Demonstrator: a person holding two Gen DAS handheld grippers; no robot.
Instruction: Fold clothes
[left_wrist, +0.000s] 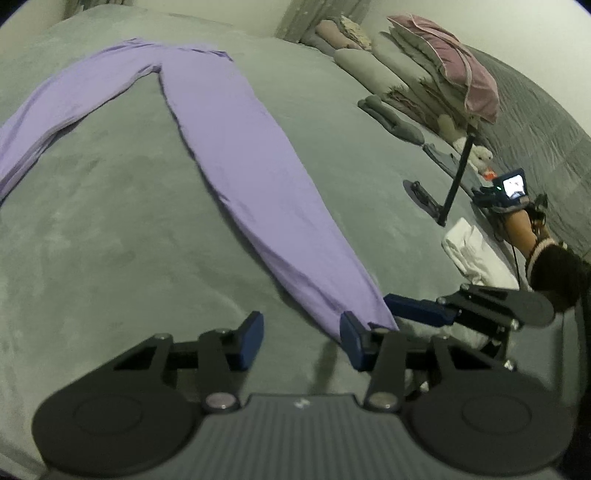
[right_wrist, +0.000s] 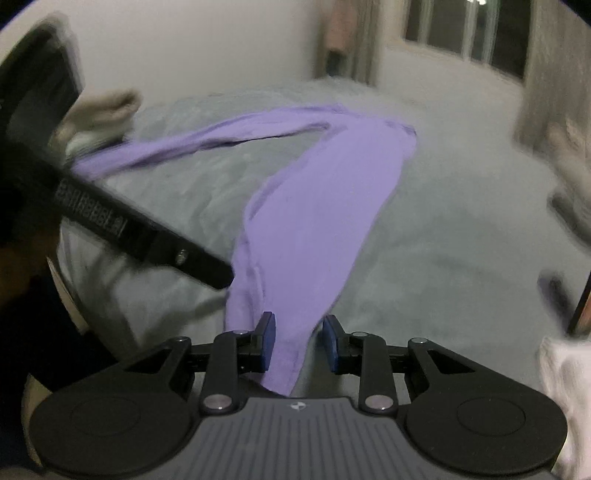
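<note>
Lilac leggings (left_wrist: 207, 122) lie spread on the grey bed cover (left_wrist: 110, 240), legs apart in a V, waistband at the far end.

I have both claws at the nearer ankle cuff: my left gripper (left_wrist: 301, 341) stands half open with only its right pad at the cuff edge; my right gripper (right_wrist: 298, 338) straddles the cuff, jaws narrow but not pinching, so nothing is gripped, I judge. No containers show.

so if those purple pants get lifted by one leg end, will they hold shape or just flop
Probably flop: the purple pants lie flat and thin on the grey bedspread, creased at the edges. Likely light, so the leg would trail behind. The far leg may drag rather than slide cleanly on the fuzzy cover.
</note>
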